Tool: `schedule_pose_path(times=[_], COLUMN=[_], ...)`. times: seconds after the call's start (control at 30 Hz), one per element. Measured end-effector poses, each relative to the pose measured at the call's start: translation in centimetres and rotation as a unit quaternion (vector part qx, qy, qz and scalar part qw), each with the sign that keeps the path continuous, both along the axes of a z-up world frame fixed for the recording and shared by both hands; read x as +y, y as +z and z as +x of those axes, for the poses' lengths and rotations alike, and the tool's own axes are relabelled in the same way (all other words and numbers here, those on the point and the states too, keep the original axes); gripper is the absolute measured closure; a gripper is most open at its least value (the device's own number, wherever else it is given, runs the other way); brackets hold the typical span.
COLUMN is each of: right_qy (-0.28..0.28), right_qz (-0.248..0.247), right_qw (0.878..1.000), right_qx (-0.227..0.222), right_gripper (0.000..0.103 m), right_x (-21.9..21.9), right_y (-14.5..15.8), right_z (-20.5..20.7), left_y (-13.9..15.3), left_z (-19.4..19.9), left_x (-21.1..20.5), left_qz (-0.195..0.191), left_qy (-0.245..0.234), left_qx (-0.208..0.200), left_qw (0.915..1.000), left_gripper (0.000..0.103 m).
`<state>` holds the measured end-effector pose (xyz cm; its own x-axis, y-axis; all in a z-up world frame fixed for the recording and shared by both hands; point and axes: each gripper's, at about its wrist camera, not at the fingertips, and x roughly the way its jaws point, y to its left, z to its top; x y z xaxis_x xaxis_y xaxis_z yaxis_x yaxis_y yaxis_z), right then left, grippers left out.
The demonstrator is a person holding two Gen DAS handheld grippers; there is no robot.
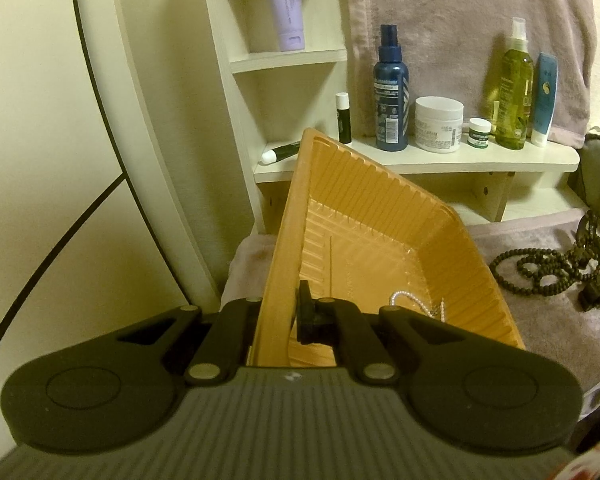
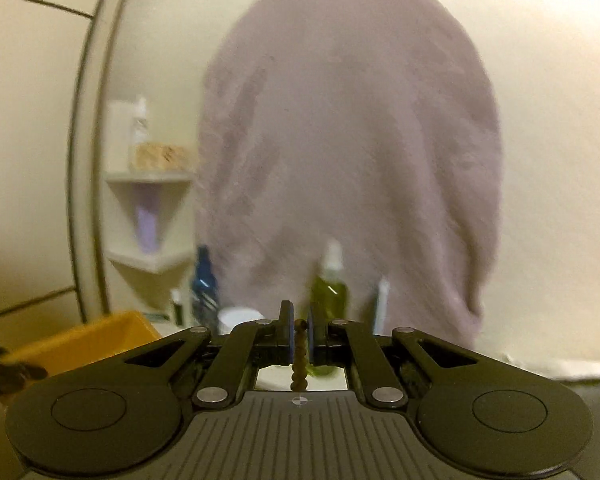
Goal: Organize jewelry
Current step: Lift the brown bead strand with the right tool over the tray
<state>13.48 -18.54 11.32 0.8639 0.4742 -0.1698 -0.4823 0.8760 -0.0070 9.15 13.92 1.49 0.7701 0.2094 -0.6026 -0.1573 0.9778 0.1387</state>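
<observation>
Here: left tongs clamp orange tray rim | right tongs pinch dark bead strand | jar label blurred, unreadable

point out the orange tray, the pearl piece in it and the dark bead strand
orange tray (image 1: 384, 216), left wrist view, ribbed inner wall
pearl piece (image 1: 400, 298), left wrist view, white looped strand
dark bead strand (image 2: 299, 350), right wrist view, beads between the pads
</observation>
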Motion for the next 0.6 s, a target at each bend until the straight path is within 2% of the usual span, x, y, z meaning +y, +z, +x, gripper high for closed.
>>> schedule_pose_path(times=[0.13,0.3,0.43,0.6], right_qy=[0.044,0.096,0.124,0.144], right_qz=[0.026,0.055,0.056,0.035], right_qw=[0.999,0.994,0.99,0.984], right_qx=[-0.014,-0.005,0.032,0.098], right_gripper=[0.097,0.097,0.097,0.097], right_x=[2.6,6.0,8.5,11.1], right_y=[1.8,2.6,0.9,-3.5], right_z=[-0.1,0.5,1.6,2.9], left_y=[0.0,0.0,0.0,-0.1], left_z=[0.0,0.0,0.0,0.0], left_x=[0.1,0.2,0.3,0.2], left_qz=[-0.002,-0.003,-0.003,-0.003], left_qy=[0.0,-0.001,-0.001,-0.002], left_qx=[0.0,0.0,0.001,0.002], left_qw=[1.0,1.0,1.0,1.0], left_gripper=[0.099,0.099,0.099,0.099])
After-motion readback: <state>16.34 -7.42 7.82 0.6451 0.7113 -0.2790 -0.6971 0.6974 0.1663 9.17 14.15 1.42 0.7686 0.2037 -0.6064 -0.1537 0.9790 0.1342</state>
